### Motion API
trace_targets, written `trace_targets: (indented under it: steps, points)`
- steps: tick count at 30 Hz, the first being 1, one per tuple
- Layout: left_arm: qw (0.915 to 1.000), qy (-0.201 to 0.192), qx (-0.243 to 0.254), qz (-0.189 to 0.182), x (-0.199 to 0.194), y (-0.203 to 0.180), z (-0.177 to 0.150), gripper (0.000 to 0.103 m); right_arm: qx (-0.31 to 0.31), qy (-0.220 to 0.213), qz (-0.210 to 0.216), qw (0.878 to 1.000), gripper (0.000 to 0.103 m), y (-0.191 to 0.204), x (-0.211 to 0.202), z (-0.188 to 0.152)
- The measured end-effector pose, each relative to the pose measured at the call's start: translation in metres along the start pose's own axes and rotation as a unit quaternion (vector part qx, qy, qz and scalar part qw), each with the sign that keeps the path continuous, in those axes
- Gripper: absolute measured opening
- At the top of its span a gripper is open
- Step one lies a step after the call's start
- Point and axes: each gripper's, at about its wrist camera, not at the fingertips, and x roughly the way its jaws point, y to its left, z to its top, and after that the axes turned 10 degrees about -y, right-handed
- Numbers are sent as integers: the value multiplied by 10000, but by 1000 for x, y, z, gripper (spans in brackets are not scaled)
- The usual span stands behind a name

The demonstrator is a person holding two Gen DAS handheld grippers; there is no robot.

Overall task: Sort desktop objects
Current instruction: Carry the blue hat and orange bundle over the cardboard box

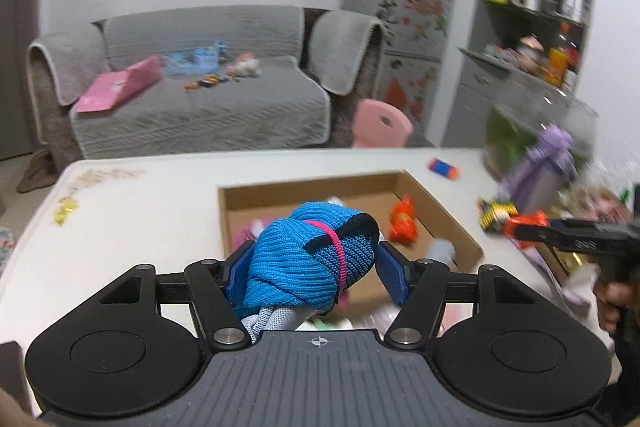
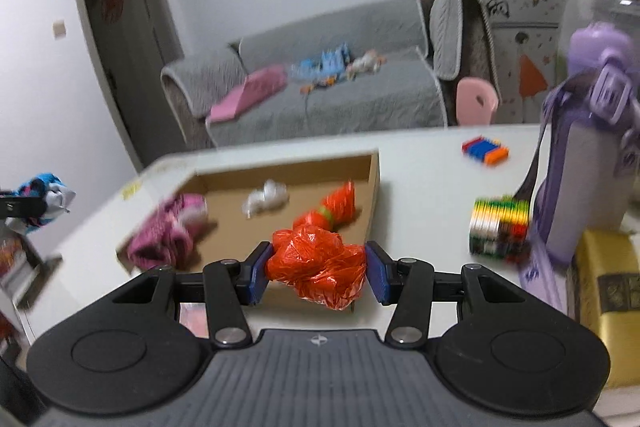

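Both tongs grip bundles: left sock, right bag.

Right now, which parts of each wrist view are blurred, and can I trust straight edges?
Left wrist view: blue knit bundle sharp, purple bottle and right-side clutter smeared. Right wrist view: orange plastic bag fairly sharp, pink item in the cardboard box blurred. Fisheye bends the table edges in both.
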Motion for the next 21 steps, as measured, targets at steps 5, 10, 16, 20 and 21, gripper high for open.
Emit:
trace_targets:
  steps: [5, 10, 16, 20, 21]
  points:
    - [9997, -22, -71, 240, 18, 6, 30, 70, 25, -169, 144, 9998, 46, 5, 13, 23]
    - [9993, -32, -35, 368, 44, 6, 53, 70, -95, -257, 308, 9992, 46, 19, 36, 43]
    - [9986, 143, 76, 507, 95, 7, 67, 70, -192, -217, 437, 9986, 46, 28, 73, 55]
    - [9978, 260, 93, 604, 130, 13, 67, 70, -195, -108, 435, 9988, 46, 28, 101, 54]
    - [9973, 324, 113, 643, 140, 14, 66, 70, -195, -51, 439, 9988, 46, 28, 110, 53]
